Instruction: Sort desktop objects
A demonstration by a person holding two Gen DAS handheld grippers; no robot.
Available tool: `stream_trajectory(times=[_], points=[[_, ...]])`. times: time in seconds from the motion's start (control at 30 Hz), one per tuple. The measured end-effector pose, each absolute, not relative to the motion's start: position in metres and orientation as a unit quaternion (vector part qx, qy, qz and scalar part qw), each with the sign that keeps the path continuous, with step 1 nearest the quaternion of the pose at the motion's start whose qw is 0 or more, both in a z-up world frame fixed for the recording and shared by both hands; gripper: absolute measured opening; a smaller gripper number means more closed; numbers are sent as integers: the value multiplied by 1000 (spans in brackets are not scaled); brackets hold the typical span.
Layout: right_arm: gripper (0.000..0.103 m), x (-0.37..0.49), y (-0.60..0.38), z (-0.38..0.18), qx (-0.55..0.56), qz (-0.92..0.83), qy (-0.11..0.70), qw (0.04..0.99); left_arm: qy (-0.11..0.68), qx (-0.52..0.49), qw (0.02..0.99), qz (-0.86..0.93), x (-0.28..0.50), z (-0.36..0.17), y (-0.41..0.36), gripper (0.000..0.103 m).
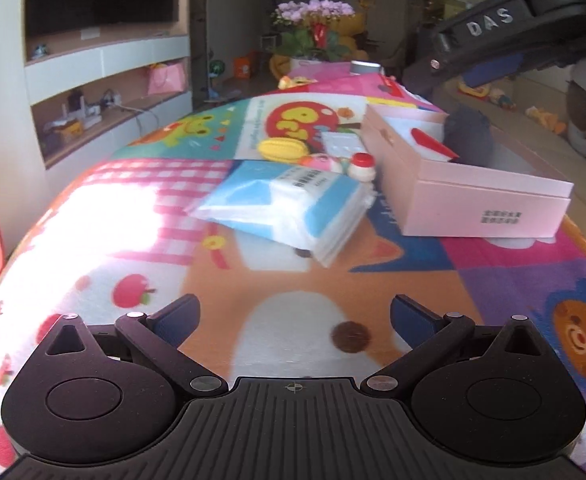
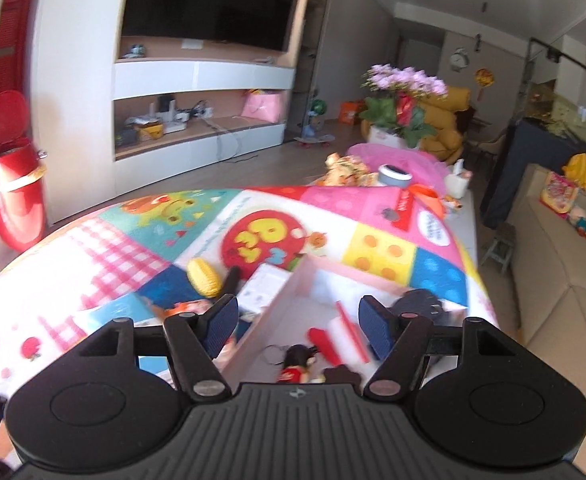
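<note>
An open pink box point(image 1: 481, 196) stands on the colourful mat point(image 1: 141, 216); inside lie a red piece point(image 1: 433, 142) and a dark blue object point(image 1: 469, 132). Left of the box are a blue-and-white tissue pack point(image 1: 289, 204), a yellow corn toy point(image 1: 281, 148), a red-capped little bottle point(image 1: 363, 166) and a white card point(image 1: 339, 144). My left gripper point(image 1: 295, 316) is open and empty, low over the mat short of the pack. My right gripper point(image 2: 299, 326) hangs open over the pink box point(image 2: 293, 292), above the red piece point(image 2: 325, 344) and a small doll point(image 2: 297, 364); nothing sits between its pads.
A red bin point(image 2: 11, 192) stands on the floor at the left, below a wall unit with a TV point(image 2: 209, 0). At the table's far end are a flower pot point(image 2: 397, 116) and a grey speaker point(image 2: 395, 174). A sofa point(image 2: 553, 280) runs along the right.
</note>
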State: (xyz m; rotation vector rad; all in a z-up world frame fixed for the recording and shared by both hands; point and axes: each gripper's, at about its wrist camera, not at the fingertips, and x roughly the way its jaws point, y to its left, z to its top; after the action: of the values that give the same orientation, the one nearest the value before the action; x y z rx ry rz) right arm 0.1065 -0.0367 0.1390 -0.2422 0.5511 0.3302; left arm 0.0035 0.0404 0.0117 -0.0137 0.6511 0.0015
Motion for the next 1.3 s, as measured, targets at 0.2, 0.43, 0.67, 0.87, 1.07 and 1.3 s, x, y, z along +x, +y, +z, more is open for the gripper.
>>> stream_trajectory(times=[0.2, 0.43, 0.67, 0.87, 1.07, 1.3], points=[[69, 98, 23, 117, -150, 247, 291, 912, 345, -55, 936, 50, 10, 7, 87, 103], [68, 154, 63, 98, -112, 215, 347, 906, 341, -41, 938, 44, 8, 6, 81, 103], [59, 204, 72, 61, -91, 165, 411, 892, 341, -40, 938, 45, 8, 6, 80, 103], [47, 172, 76, 59, -166, 184, 388, 888, 340, -40, 939, 44, 7, 6, 80, 103], [41, 131, 48, 66, -158, 218, 392, 880, 334, -30, 942, 8, -2, 6, 72, 103], [38, 60, 3, 84, -125, 267, 392, 871, 350, -3, 934, -73, -26, 5, 53, 103]])
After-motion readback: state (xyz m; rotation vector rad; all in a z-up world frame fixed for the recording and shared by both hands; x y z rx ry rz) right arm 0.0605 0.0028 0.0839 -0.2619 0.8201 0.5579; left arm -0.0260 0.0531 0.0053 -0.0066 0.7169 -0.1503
